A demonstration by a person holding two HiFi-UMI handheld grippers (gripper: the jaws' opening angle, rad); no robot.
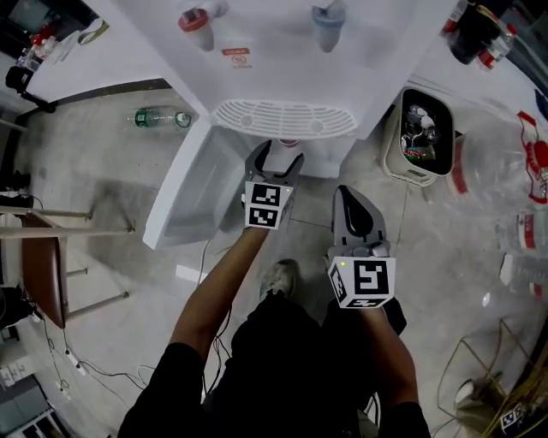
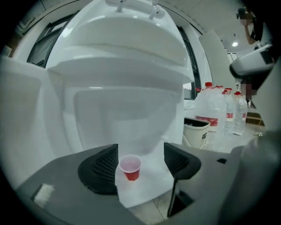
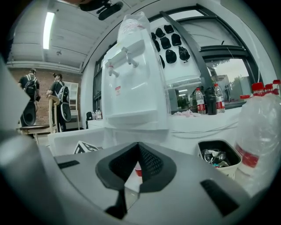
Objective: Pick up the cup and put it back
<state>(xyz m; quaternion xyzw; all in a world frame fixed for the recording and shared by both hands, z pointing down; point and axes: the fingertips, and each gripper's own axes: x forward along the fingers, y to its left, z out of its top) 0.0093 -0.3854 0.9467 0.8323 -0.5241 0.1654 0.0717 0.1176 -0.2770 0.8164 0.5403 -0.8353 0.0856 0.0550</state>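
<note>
Here the left gripper (image 1: 276,156) has its jaws spread wide, empty, framing the red cup (image 2: 130,167), which stands upright on what seems a white ledge of the water dispenser (image 2: 123,66). The right gripper (image 1: 344,193) is clenched on nothing.

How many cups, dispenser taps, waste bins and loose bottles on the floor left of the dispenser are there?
Cups: 1, the red cup
Taps: 2, the red tap and the blue tap
Bins: 1, the waste bin
Floor bottles: 1, the green bottle
Total: 5
</note>
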